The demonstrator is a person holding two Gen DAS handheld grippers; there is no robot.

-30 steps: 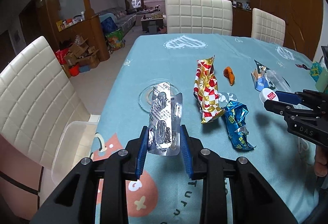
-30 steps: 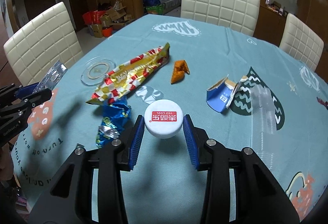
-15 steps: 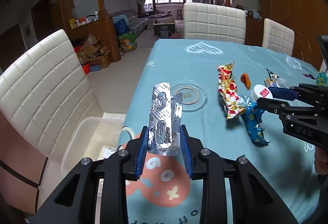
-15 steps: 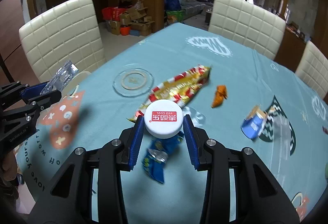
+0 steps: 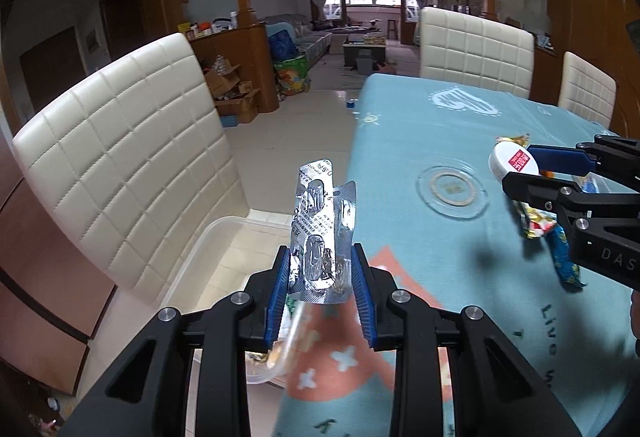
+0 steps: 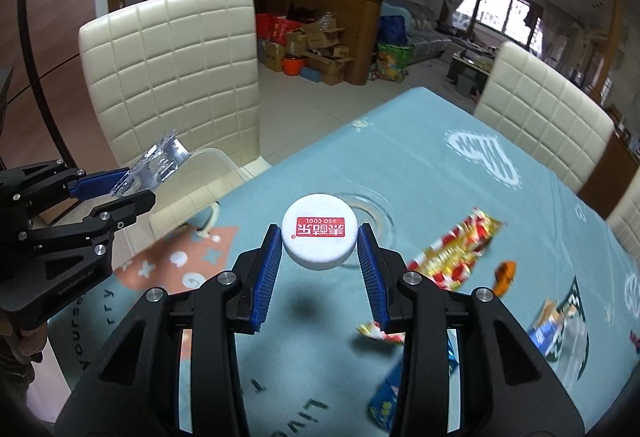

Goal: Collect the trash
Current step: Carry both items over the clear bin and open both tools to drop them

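Note:
My left gripper [image 5: 322, 287] is shut on silver blister packs [image 5: 320, 233], held over the table's left edge above a clear plastic bin [image 5: 224, 237] on the chair seat. It also shows in the right wrist view [image 6: 128, 193] with the packs [image 6: 156, 167]. My right gripper [image 6: 320, 269] is shut on a white cap with a red label [image 6: 319, 237], held above the blue tablecloth [image 6: 420, 173]. The cap also shows in the left wrist view [image 5: 514, 162]. A red-gold wrapper [image 6: 456, 253], an orange scrap [image 6: 505, 275] and a blue wrapper [image 6: 388, 401] lie on the table.
White quilted chairs [image 5: 120, 165] stand around the table. A clear glass coaster [image 5: 452, 189] lies on the cloth. A small blue carton [image 6: 554, 323] lies at the right. Boxes and a wooden divider [image 6: 320, 37] stand beyond.
Both grippers have swung left with their loads. The left gripper now hangs past the table edge over the bin. The right gripper now sits near the coaster.

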